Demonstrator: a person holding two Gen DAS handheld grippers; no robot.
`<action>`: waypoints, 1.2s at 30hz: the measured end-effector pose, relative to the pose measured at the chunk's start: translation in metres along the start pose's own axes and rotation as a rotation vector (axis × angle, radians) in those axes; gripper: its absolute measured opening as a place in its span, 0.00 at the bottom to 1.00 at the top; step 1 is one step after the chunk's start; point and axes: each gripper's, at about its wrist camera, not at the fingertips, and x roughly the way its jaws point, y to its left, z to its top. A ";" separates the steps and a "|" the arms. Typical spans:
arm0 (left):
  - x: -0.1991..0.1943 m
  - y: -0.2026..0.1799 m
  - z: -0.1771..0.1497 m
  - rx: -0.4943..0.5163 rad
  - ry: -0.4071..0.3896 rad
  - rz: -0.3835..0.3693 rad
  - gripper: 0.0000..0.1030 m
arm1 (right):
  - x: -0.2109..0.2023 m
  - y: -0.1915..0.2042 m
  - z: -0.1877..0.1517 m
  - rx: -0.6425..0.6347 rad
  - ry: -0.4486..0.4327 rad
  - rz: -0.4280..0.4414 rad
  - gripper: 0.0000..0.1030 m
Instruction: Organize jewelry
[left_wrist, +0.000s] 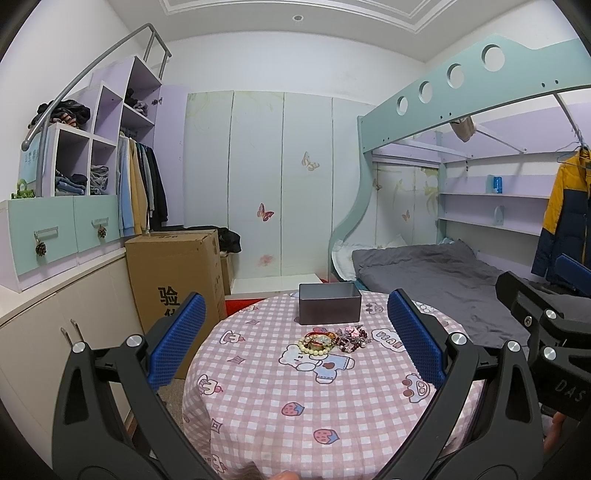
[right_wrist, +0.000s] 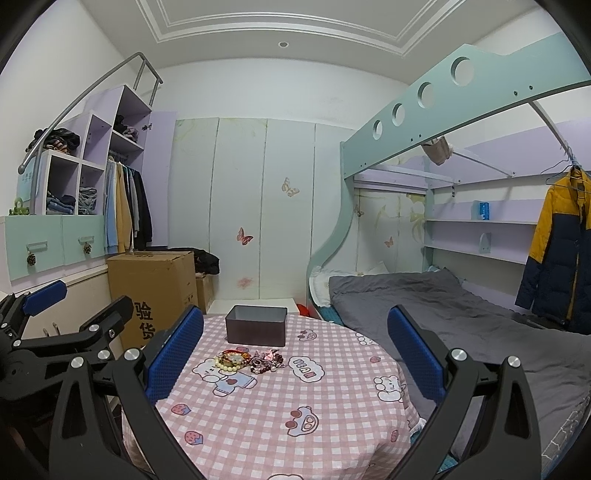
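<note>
Left wrist | jewelry pile (left_wrist: 334, 339) ahead between left claw (left_wrist: 295, 339) fingers, untouched

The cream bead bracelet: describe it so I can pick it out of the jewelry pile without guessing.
Start at the round table with the pink checked cloth and find the open dark grey rectangular box. The small jewelry heap lies on the cloth just in front of it. The cream bead bracelet is the ring of large pale round beads at the heap's left front edge, unlike the dark purple beads to its right.
</note>
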 end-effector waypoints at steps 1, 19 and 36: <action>0.001 0.000 -0.001 -0.001 0.005 -0.002 0.94 | 0.001 -0.001 -0.001 0.003 0.000 0.002 0.93; 0.090 0.026 -0.046 -0.007 0.269 0.000 0.94 | 0.060 -0.019 -0.038 0.059 0.187 0.043 0.93; 0.209 0.019 -0.085 0.034 0.521 -0.168 0.94 | 0.149 -0.042 -0.090 0.081 0.449 0.045 0.93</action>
